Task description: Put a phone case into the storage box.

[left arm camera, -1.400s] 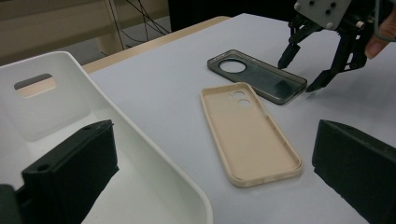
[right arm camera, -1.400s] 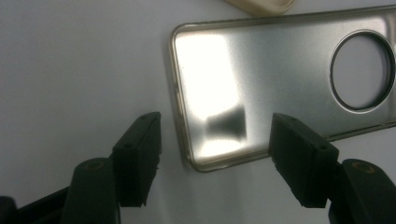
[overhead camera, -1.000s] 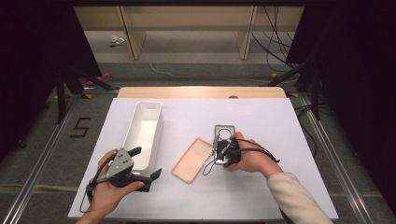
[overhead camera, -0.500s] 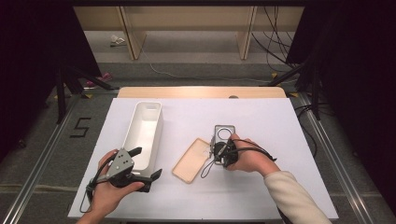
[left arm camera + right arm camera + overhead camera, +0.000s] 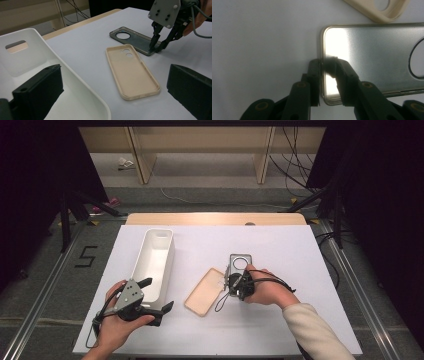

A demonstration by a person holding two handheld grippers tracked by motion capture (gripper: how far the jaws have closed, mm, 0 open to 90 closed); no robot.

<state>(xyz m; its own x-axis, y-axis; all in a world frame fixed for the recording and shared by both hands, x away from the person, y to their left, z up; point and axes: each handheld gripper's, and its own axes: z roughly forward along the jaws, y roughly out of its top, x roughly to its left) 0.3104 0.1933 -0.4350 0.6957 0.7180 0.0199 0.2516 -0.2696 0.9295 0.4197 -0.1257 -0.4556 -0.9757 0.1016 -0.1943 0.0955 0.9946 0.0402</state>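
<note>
A grey phone case lies flat on the white table, a beige phone case just left of it. My right gripper points down at the grey case's near end. In the right gripper view its jaws have just been closing and now pinch the short end rim of the grey case, one jaw outside and one inside. My left gripper is held open at the near end of the white bin, nothing between its jaws. The left gripper view shows the beige case, hollow side up, and the right gripper.
The long white bin stands left of the cases, with nothing visible inside it. A corner of the beige case lies close beyond the grey one. A wooden strip runs along the table's far edge. Bare table spreads to the right.
The right gripper's jaws have drawn together onto the near end of the grey case. Both hands have kept their places, and the cases lie where they were.
</note>
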